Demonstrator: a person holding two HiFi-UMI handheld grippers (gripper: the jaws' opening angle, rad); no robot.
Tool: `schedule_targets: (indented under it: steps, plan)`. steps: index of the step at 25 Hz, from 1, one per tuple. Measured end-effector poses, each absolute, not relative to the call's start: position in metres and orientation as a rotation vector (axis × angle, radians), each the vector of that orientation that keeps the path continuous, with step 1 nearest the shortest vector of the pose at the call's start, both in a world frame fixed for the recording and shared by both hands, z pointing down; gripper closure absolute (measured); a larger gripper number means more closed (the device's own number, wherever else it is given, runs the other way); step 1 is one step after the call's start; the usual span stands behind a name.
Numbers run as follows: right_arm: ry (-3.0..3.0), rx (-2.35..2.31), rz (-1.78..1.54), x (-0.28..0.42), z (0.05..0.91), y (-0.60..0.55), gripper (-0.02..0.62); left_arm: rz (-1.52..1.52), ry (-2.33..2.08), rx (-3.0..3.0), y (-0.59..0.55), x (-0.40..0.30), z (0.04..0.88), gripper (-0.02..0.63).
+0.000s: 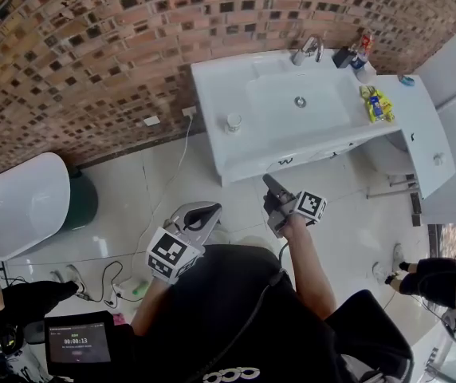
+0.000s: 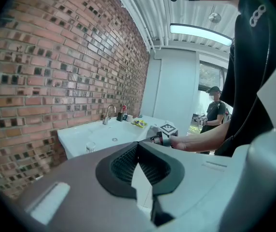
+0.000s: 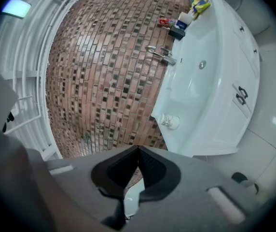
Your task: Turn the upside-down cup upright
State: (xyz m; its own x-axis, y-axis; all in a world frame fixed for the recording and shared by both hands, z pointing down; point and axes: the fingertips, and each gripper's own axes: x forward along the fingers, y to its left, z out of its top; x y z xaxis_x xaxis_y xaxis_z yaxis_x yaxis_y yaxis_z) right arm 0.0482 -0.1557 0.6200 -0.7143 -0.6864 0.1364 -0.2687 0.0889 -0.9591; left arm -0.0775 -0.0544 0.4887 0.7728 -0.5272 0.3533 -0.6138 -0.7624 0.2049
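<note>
Both grippers are shut with nothing in them: the left gripper [image 2: 138,145] and the right gripper [image 3: 138,150] each show jaws meeting tip to tip. The small cup [image 1: 233,123] stands on the left part of the white washbasin counter [image 1: 212,86], near its front edge and well apart from both grippers. Which way up it sits is too small to tell. By my reading nothing is done yet — reaching, gripping and flipping all remain.

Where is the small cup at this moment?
In the head view, the cup stands on the white counter, left of the basin, near the front edge.
</note>
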Motion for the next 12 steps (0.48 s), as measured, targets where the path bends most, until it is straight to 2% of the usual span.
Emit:
schedule_targets:
  steps: [12]
  plan:
    - [2.039, -0.894, -1.702, 0.146, 0.598, 0.03, 0.603, 0.44, -0.802, 2.61, 0.106, 0.044, 0.513, 0.591]
